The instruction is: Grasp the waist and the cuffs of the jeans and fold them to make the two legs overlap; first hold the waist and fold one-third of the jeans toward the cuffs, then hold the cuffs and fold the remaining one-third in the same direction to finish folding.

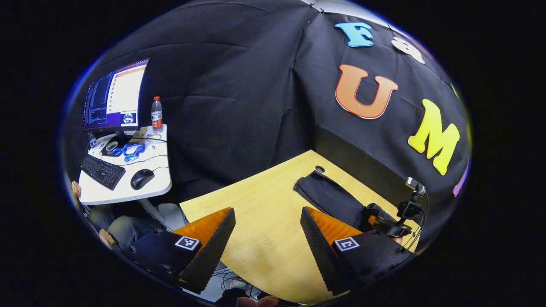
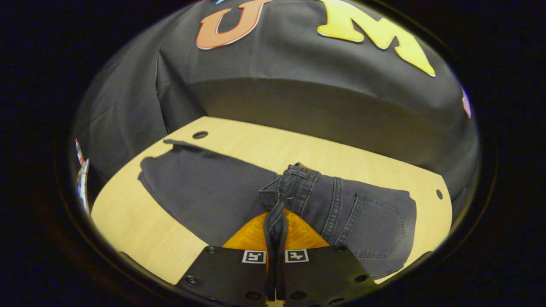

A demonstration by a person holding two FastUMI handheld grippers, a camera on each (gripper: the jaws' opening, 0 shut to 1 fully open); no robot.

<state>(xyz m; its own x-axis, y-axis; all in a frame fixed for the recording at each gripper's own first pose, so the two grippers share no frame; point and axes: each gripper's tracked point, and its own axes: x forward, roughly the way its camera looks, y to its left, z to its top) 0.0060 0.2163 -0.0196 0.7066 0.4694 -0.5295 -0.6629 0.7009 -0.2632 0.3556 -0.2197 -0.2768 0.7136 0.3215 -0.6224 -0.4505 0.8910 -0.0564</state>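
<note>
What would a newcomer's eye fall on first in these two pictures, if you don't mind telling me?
In the right gripper view, the dark jeans spread across the wooden table, with the right tongs shut on a bunched fold near the waist. In the left gripper view, the left tongs hang open over bare tabletop, and a white desk with a lit monitor stands at far left.

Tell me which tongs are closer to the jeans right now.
Right. The right tongs are shut on the jeans at the waist. The left tongs are open above bare table, off to one side of the jeans.
</note>
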